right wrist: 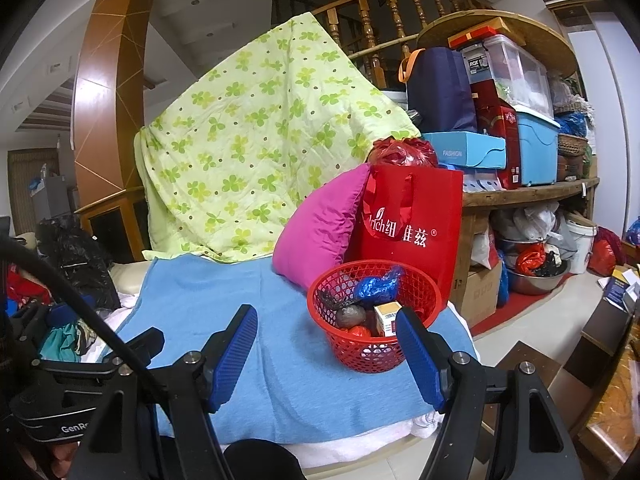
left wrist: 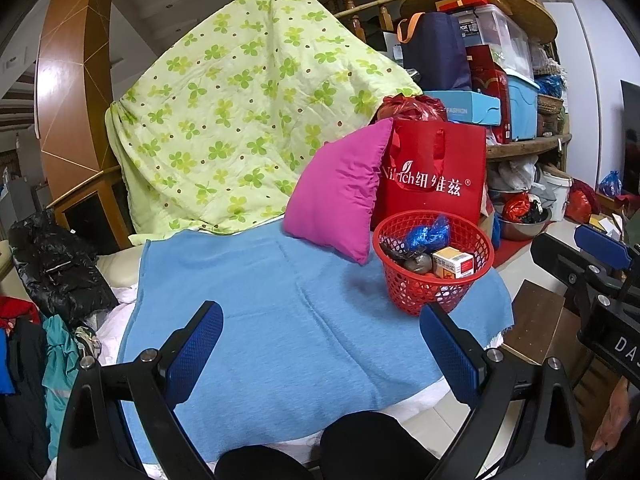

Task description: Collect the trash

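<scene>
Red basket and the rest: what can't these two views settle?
- Red basket: bottom contents hidden under the blue bag and small box, both views.
- Red gift bag: contents hidden by its walls.
- Under the green quilt: covered in both views.

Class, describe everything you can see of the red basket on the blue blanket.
The red basket is a round, open-topped tub of perforated, plastic-looking lattice, narrowing toward its base. It stands upright on the blue blanket, near its right edge, just in front of the red bag and pink cushion. Inside lie a crumpled blue plastic bag, a small carton, a grey lump and something red.
</scene>
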`<state>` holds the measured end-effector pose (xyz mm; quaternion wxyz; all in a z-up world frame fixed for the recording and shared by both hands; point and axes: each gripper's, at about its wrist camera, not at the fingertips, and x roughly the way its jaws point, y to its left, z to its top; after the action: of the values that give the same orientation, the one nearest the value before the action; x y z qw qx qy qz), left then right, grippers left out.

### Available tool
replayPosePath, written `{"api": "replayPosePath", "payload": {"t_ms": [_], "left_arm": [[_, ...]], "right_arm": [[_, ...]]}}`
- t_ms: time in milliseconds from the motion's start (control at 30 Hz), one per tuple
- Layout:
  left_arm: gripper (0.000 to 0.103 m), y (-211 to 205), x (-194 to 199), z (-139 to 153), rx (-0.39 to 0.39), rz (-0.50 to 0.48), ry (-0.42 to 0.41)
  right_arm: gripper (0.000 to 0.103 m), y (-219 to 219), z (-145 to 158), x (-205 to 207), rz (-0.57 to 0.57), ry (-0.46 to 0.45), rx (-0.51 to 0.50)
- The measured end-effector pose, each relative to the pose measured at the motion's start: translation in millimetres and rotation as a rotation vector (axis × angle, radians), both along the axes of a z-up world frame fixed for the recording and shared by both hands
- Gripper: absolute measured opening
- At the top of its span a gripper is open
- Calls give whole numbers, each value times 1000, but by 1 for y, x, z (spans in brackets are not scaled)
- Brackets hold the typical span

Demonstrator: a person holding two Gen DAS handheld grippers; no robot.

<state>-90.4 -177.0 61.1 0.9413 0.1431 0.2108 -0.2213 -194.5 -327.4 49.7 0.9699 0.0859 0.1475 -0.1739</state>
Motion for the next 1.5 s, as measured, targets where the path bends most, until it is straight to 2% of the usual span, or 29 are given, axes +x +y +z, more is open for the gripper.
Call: {"api": "replayPosePath", "payload": {"t_ms": [500,767,1100,1233,1367,1500], "left_arm": [[99,-5,10,1,-7,-16,7],[99,-6,37,-2,-12,-9,36],[99,0,79,-11,-20,0,74],[99,28,114,-21,-84,60,115],[99,75,168,-48,-110,181,195],[99,126,229,-98,-36,357,250]], "right_arm": [[75,-6,1,9,-10,18,-5],[75,-19,-1,43,-12,49,8],[75,-13,-10,89,3,80,12],[75,-1,-28,121,64,128,14],[75,17,-57,162,163,178,13],[78,25,-103,217,258,261,42]]}}
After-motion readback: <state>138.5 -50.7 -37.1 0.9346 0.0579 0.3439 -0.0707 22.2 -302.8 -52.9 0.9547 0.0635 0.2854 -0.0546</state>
